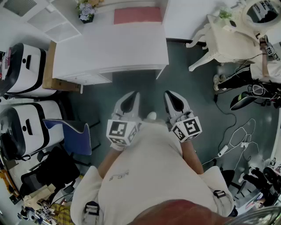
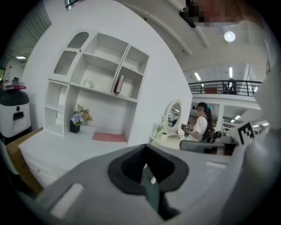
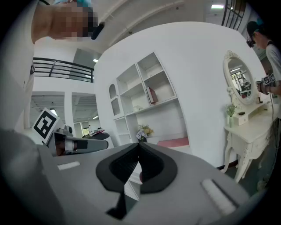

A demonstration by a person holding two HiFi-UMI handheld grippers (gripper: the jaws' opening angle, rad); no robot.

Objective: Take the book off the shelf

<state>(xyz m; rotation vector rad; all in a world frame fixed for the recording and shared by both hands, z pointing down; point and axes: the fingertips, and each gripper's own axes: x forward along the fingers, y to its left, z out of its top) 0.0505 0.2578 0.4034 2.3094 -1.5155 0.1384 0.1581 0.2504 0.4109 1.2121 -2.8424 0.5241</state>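
Tool (image 3: 137, 148) closed — empty, book (image 3: 152, 94) shelved

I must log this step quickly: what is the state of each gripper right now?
Left gripper: closed, holding nothing.
Right gripper: closed, holding nothing.

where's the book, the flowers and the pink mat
book (image 2: 119, 84): left gripper view, its red cover
flowers (image 2: 80, 117): left gripper view, the blooms
pink mat (image 1: 137, 15): head view, its middle

Potted flowers (image 1: 86, 12), pink mat (image 1: 137, 15), white dressing table (image 1: 230, 39), blue chair (image 1: 72, 137)
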